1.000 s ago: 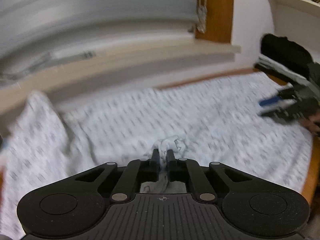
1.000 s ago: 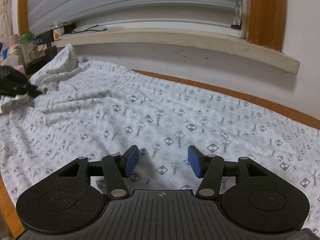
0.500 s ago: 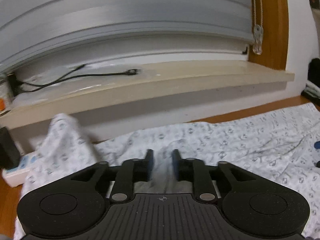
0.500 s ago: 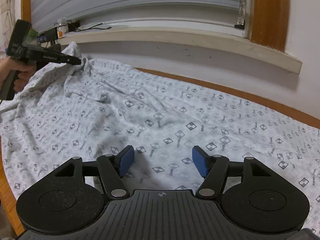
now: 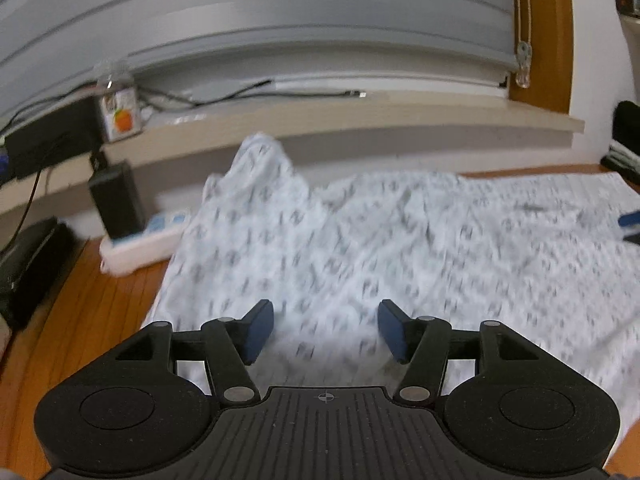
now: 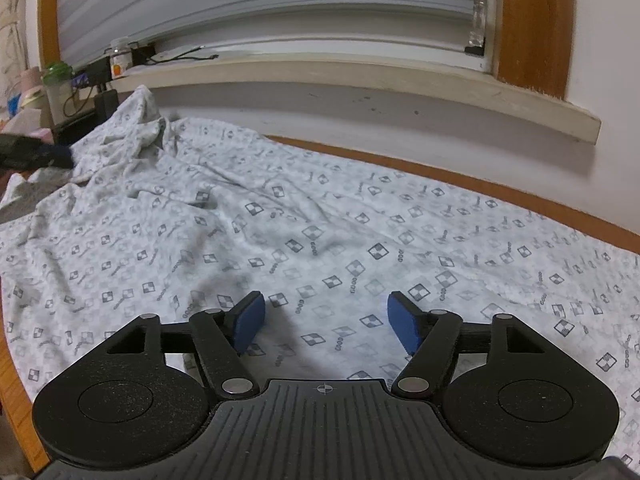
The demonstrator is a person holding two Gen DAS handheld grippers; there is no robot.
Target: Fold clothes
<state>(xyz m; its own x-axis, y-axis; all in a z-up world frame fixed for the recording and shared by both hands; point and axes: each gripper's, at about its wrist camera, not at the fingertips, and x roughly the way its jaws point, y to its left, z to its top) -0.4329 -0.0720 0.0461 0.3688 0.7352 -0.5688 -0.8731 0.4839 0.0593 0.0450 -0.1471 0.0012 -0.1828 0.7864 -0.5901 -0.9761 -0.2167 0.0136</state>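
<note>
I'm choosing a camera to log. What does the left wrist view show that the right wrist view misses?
Only the left wrist view: a white power strip on the wooden table. Only the right: a green-lidded bottle and crisp checker prints. Both: the patterned garment lying spread, the windowsill, and each view's own gripper, left and right, opening with nothing gripped.

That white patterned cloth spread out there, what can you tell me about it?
The cloth is a thin, soft-looking white fabric printed with small grey checkered diamonds. It lies spread, mostly flat but creased, over a wooden table below a window sill. Its far left corner is bunched up in a peak against the wall. Neither gripper holds it; both hang above it with nothing between their fingers.
</note>
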